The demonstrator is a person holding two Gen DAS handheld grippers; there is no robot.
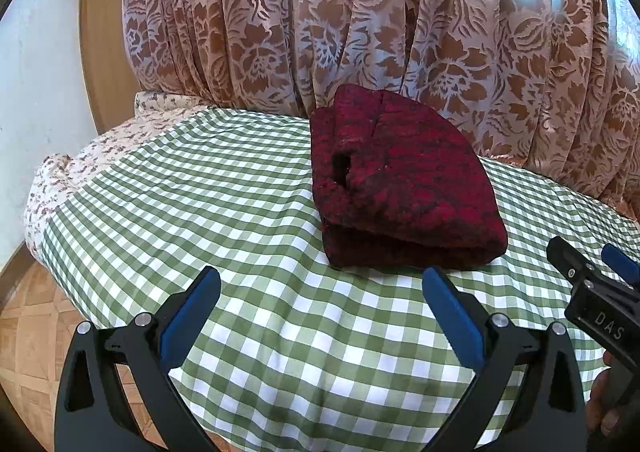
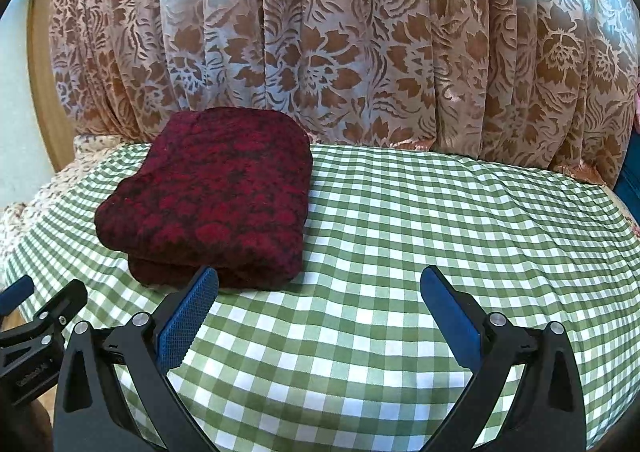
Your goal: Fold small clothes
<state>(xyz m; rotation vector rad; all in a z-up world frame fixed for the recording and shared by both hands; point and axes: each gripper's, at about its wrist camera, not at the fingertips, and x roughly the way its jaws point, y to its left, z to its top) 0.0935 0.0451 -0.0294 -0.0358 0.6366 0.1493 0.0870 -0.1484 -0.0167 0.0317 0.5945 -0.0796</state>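
Folded red garment (image 1: 400, 180) lying on green-and-white checked cloth (image 1: 240, 220), both claws empty.

Fuzzy, thick knit in dark red with black floral mottling, doubled into a rounded rectangle, just before the glossy brown-flowered curtain (image 1: 360, 32). Near the garment's front edge, left claw (image 1: 320, 284) spread wide, blue textured pads on black arms; right claw (image 2: 320, 284) likewise apart, holding nothing. "DAS" legible on the right claw's body, beside the garment.

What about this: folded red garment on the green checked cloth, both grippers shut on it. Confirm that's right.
Wrong on the grippers. Both wrist views show the left gripper and right gripper open and empty, short of the folded red garment, which does lie on the green checked cloth.
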